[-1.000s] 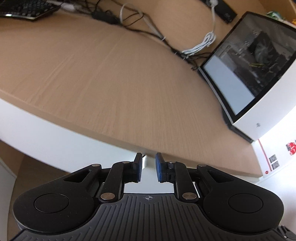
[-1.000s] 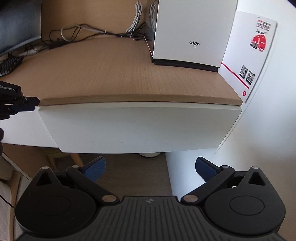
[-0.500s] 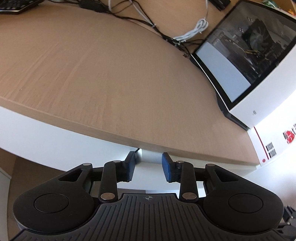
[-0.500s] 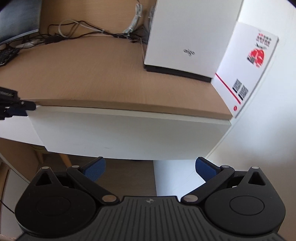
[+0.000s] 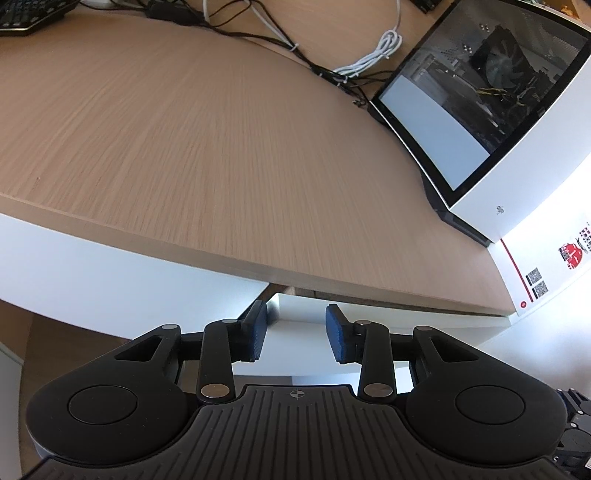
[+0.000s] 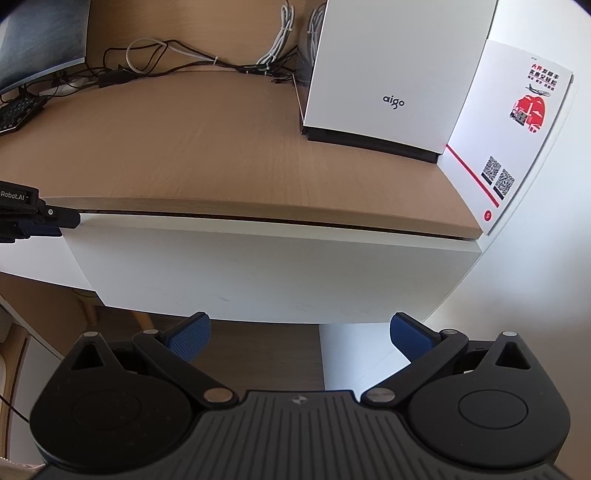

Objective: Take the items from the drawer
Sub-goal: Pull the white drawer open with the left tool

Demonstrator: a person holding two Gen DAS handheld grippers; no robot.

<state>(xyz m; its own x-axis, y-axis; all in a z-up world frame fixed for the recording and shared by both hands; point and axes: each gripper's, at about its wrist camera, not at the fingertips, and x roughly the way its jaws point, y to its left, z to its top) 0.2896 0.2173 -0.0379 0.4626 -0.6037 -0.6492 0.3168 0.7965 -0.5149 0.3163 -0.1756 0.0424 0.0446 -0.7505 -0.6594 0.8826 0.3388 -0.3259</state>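
Drawer point(image 6: 258, 258) slightly ajar; left gripper point(image 5: 295, 332) parted at its corner.

The tabletop point(image 6: 192, 147) was light wood grain with a curved front edge and a white panel below that edge. A white computer case point(image 6: 388, 70) stood upright on it at the far right, its glass side point(image 5: 480, 92) showing a fan and wiring inside. Just right of the case, a white card point(image 6: 513, 129) with red print and two square codes stood at the tabletop's end. Left of the case, black and white cables point(image 6: 192, 62) lay tangled along the back. Farther left lay a black keyboard point(image 5: 26, 14).
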